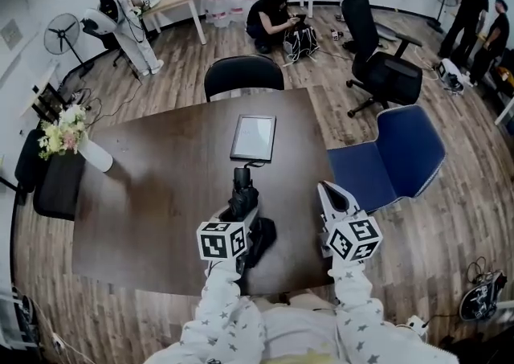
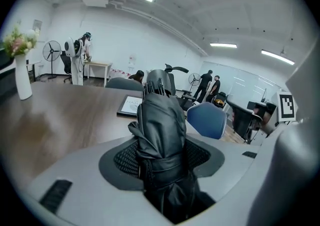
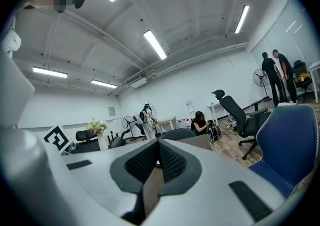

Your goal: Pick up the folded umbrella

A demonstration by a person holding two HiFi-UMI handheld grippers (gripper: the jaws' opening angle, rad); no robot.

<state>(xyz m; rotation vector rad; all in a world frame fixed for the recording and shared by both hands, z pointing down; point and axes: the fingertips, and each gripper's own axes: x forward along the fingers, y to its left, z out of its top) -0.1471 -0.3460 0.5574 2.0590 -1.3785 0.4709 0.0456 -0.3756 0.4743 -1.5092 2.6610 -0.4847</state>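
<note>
Left gripper [image 2: 162, 157] clamps the folded umbrella [image 2: 161, 120] at mid-body, off the table [image 1: 152, 186]. Right gripper [image 3: 159, 159] closed, empty. Advice: keep the squeeze firm and lift level; the slick fabric could slip.

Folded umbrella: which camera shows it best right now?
The left gripper view: the folded umbrella fills its centre, strap and folds clear, clamped in the left gripper. The head view shows it small and dark, partly behind that gripper's marker cube. The right gripper view doesn't show it.
</note>
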